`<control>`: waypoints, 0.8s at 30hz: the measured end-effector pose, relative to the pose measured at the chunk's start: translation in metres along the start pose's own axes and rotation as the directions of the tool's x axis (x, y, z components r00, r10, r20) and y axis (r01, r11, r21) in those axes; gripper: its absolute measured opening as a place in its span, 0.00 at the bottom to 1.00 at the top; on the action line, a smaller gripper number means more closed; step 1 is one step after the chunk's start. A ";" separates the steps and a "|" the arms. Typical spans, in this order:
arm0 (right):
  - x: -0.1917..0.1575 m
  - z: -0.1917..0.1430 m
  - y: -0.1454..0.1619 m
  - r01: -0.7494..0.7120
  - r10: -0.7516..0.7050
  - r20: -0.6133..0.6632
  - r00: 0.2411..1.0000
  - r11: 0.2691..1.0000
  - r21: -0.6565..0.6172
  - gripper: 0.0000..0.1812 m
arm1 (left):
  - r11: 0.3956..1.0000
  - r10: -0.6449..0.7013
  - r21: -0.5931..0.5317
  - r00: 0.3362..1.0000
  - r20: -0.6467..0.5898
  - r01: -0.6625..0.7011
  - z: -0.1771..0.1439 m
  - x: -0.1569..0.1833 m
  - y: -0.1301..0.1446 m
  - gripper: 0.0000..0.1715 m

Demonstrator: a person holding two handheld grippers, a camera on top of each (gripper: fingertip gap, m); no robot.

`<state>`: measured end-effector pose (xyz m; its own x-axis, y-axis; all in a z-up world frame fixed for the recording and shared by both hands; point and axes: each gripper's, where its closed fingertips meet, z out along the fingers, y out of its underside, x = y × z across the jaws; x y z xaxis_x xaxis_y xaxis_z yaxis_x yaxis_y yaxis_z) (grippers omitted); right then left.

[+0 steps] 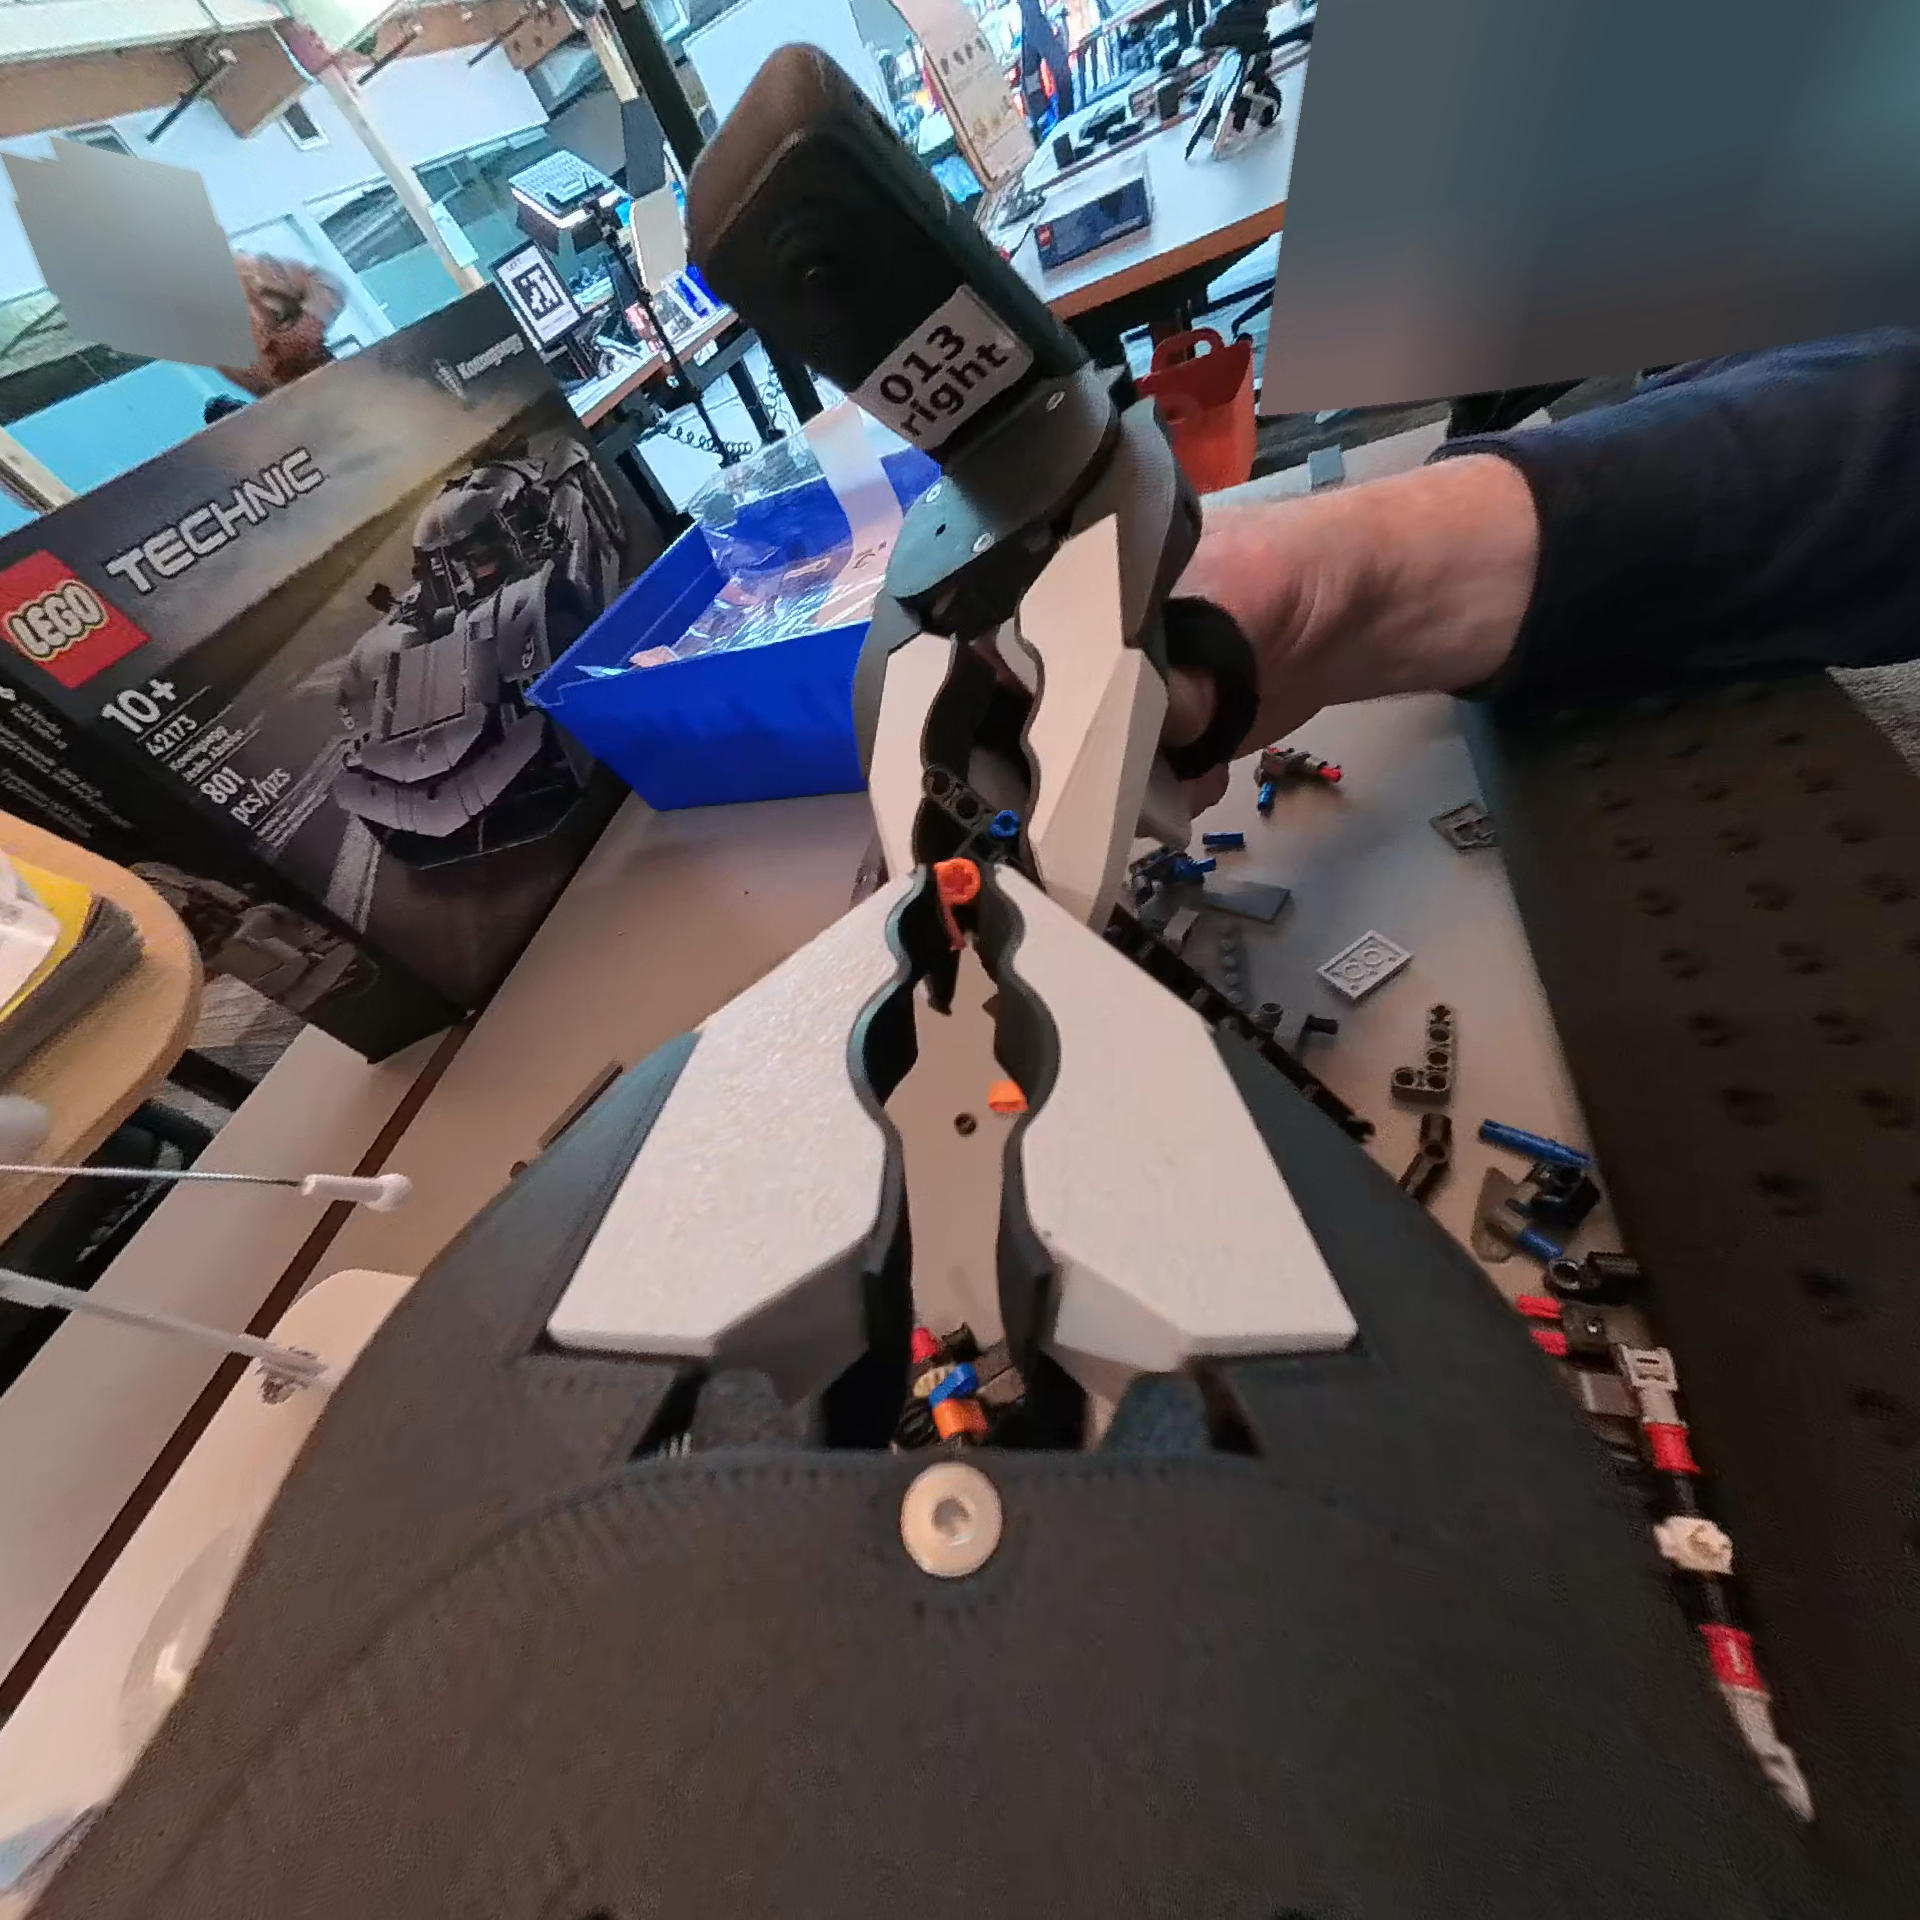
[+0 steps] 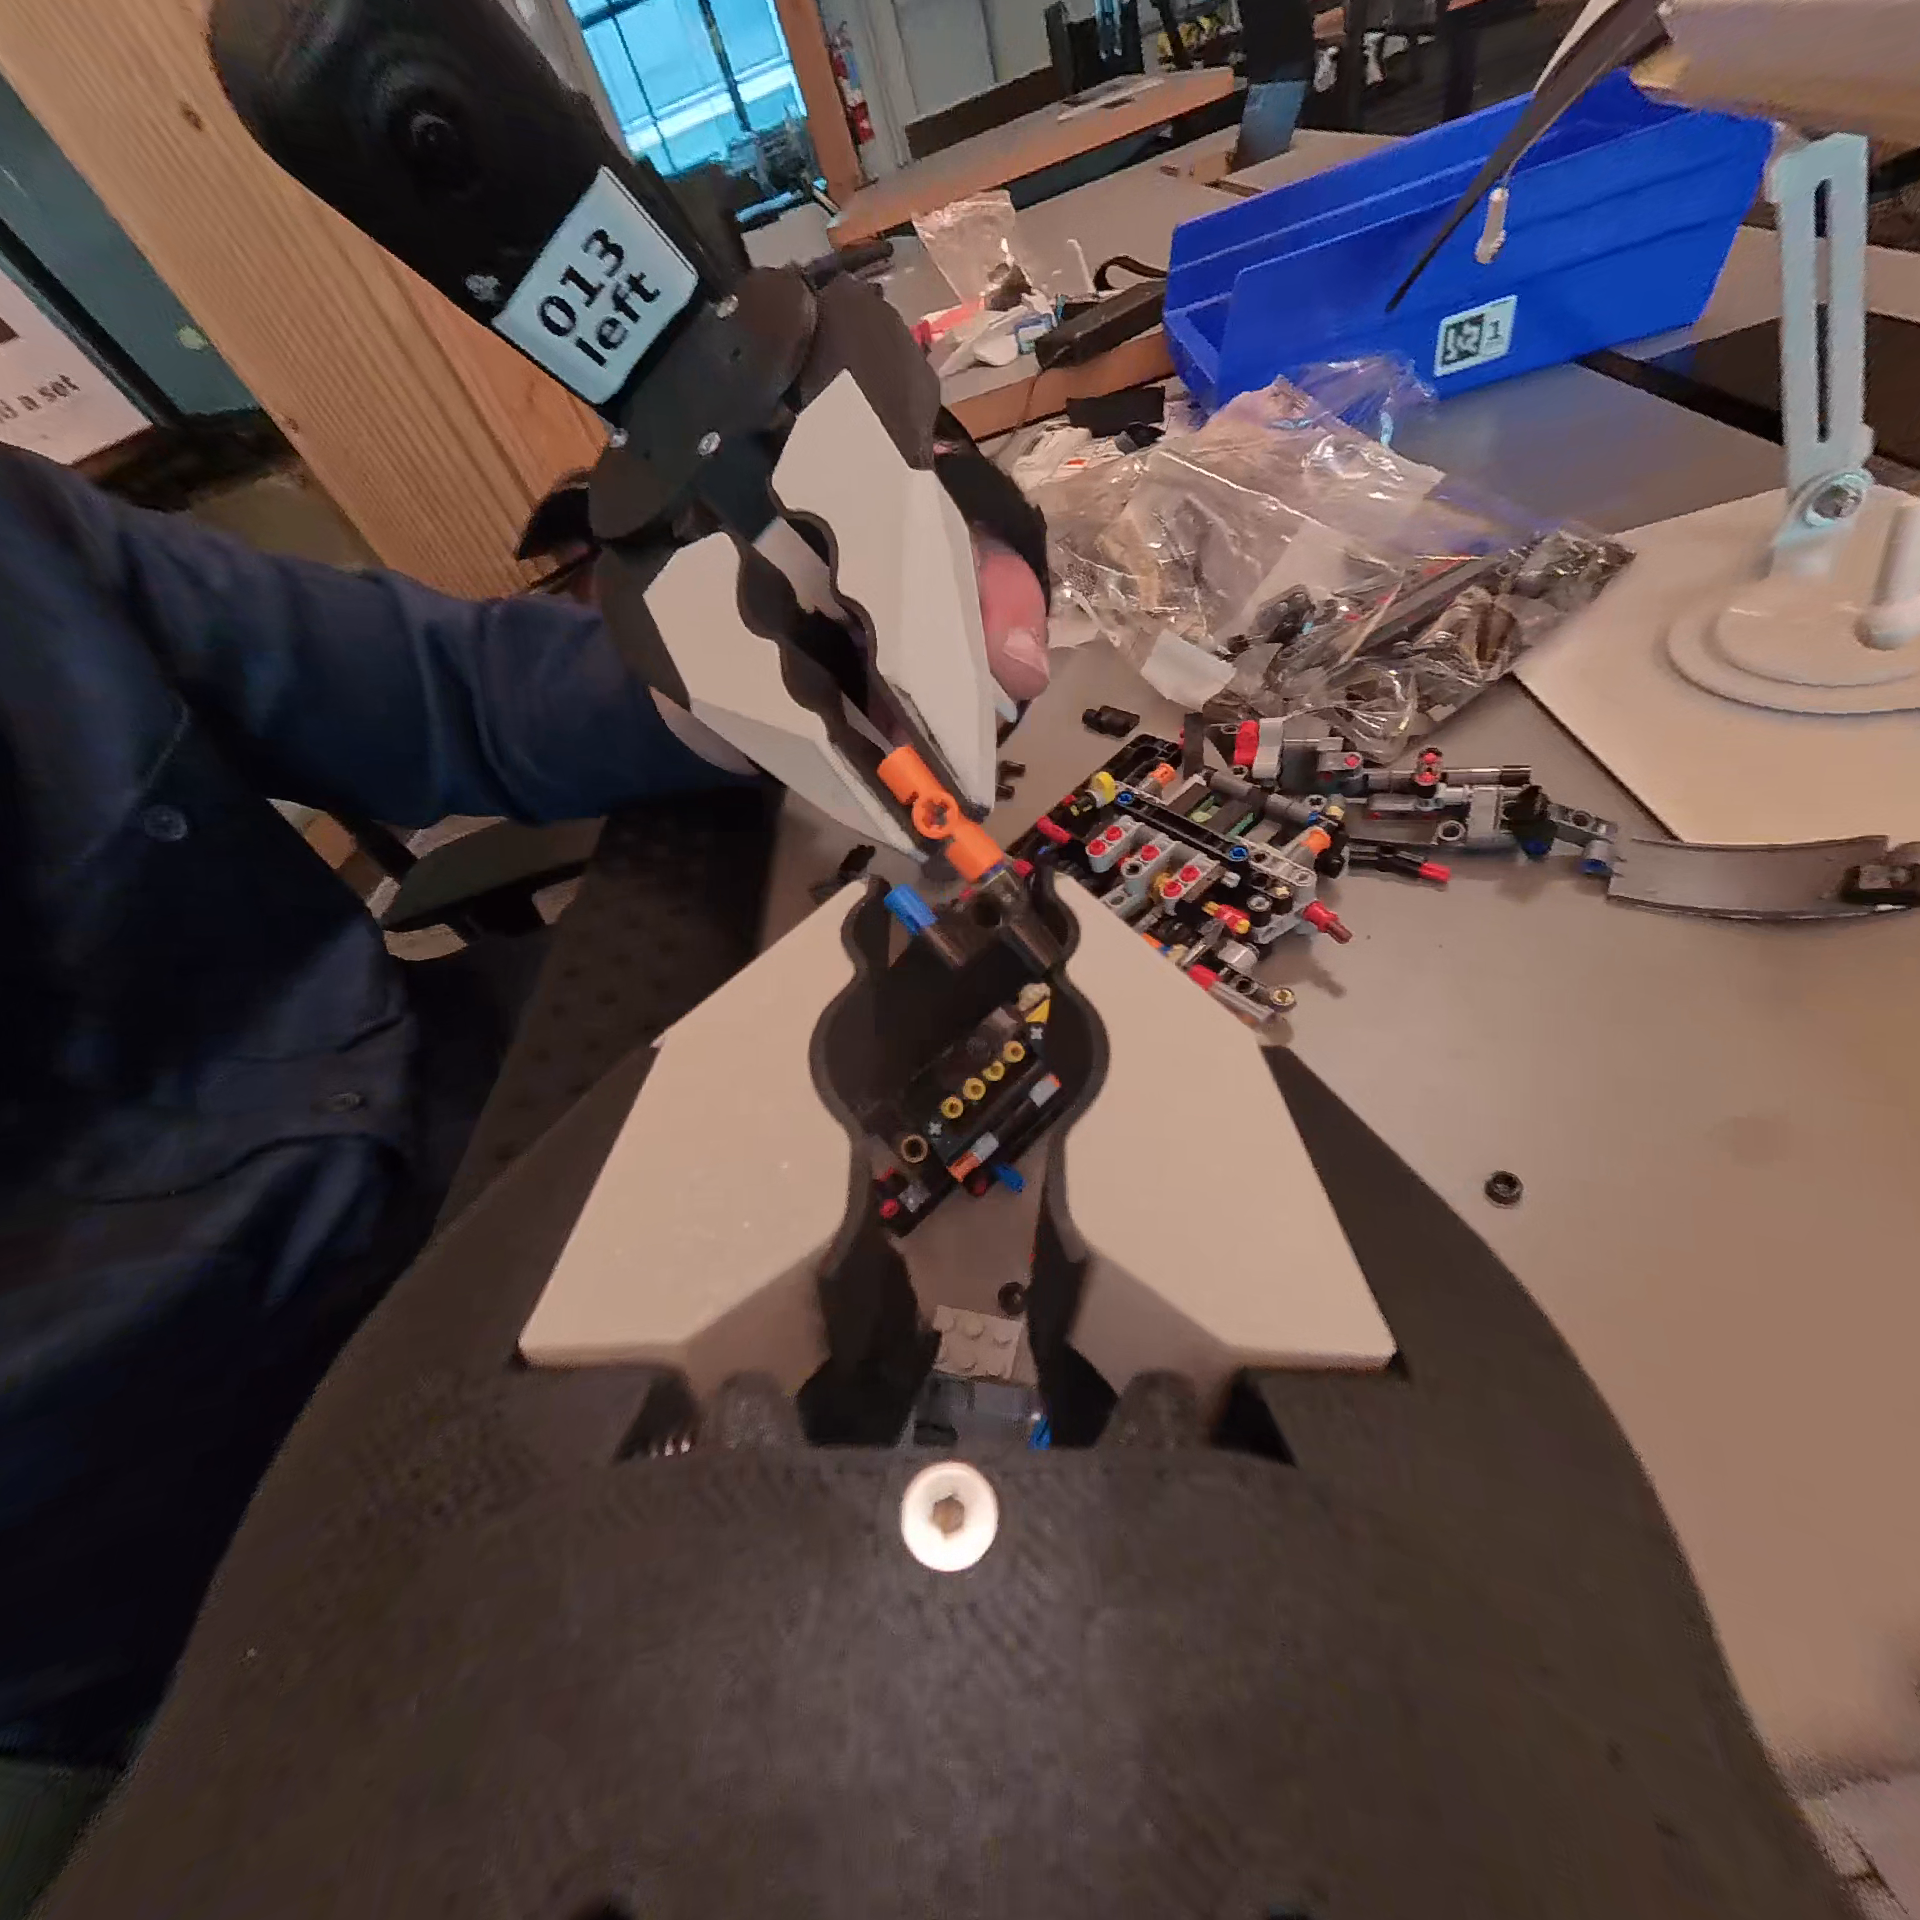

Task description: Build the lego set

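Left gripper (image 1: pixel 961 914) had its fingers clamped on an orange connector (image 1: pixel 956 894), held up at 12 o'clock of my left view. Right gripper (image 2: pixel 966 914) had its fingers clamped on a small black beam (image 2: pixel 971 925) with a blue pin (image 2: pixel 906 906) sticking out at its 9 o'clock.

The two parts met tip to tip above the bench (image 2: pixel 1558 1091). My read: the right held the beam steady as the anchor while the left pushed the connector onto it. Mid-air mating kept both wrist cams on the joint. Can't tell if the connector was seated yet.

The main assembly (image 2: pixel 1195 862) lay on the bench at 2 o'clock of the right gripper, probably parked close so the sub-part could go on afterwards. Loose pins and beams were scattered near it.

Containers:
- blue bin (image 1: pixel 717 717) at 11 o'clock in the left view, holding clear bags; contents too blurred to name.
- clear bags (image 2: pixel 1299 540) of parts lay on the bench at 1 o'clock in the right view, in front of the bin.
- set box (image 1: pixel 312 665) stood at 10 o'clock in the left view; can't tell whether anything was inside.
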<state>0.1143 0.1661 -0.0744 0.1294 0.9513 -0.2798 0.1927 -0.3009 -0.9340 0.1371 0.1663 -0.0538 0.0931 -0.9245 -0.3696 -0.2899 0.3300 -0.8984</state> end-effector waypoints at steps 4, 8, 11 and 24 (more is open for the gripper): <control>-0.003 -0.002 -0.003 0.035 -0.035 -0.008 0.999 0.999 0.005 0.13 | 1.000 -0.008 0.014 1.000 0.005 0.008 0.000 0.001 -0.005 0.03; 0.000 -0.006 -0.009 0.060 -0.059 -0.048 0.997 0.998 0.024 0.12 | 0.997 -0.071 0.026 0.997 0.041 0.070 0.000 -0.005 -0.010 0.03; 0.006 -0.007 -0.012 0.035 -0.032 -0.075 0.997 0.998 0.043 0.12 | 0.994 -0.107 0.007 0.991 0.086 0.106 0.002 -0.010 -0.008 0.03; 0.050 -0.042 -0.017 -0.092 0.134 -0.267 0.954 0.982 0.162 0.11 | 0.981 -0.123 -0.130 0.981 0.151 0.143 -0.009 -0.032 0.018 0.03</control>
<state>0.1584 0.2157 -0.0629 0.4091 0.8498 -0.3324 0.0197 -0.3724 -0.9279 0.1199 0.2002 -0.0554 0.2705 -0.9186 -0.2880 -0.3951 0.1669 -0.9033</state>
